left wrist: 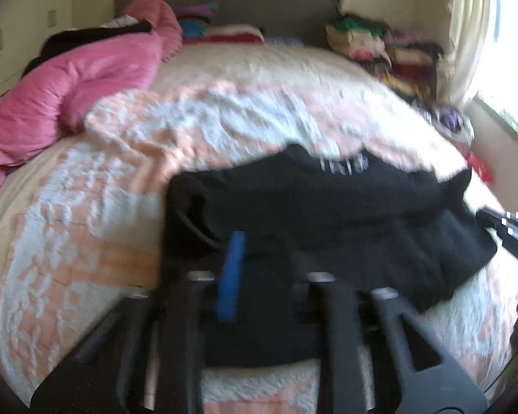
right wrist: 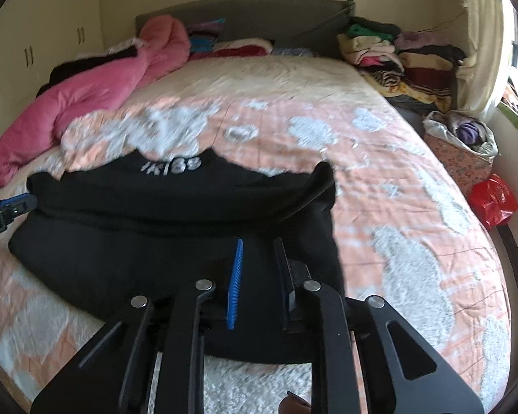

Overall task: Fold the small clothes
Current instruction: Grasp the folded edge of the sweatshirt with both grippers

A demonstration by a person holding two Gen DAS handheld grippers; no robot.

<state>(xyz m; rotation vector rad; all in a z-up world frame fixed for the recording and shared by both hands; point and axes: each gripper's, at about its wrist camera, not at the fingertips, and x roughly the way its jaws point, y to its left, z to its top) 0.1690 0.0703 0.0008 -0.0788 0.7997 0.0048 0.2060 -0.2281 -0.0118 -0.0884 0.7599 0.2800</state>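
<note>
A black garment with pale lettering lies partly folded on the peach and white bedspread. It also shows in the right wrist view. My left gripper hovers over the garment's near left part, jaws apart; nothing between them. The view is blurred. My right gripper hovers over the garment's near right part, jaws apart with a blue pad showing. The right gripper's tip shows in the left view at the far right. The left gripper's tip shows in the right view at the far left.
A pink quilt lies bunched at the bed's far left. Stacks of folded clothes sit at the far right by the headboard. A bag of clothes and a red bag sit beside the bed's right edge.
</note>
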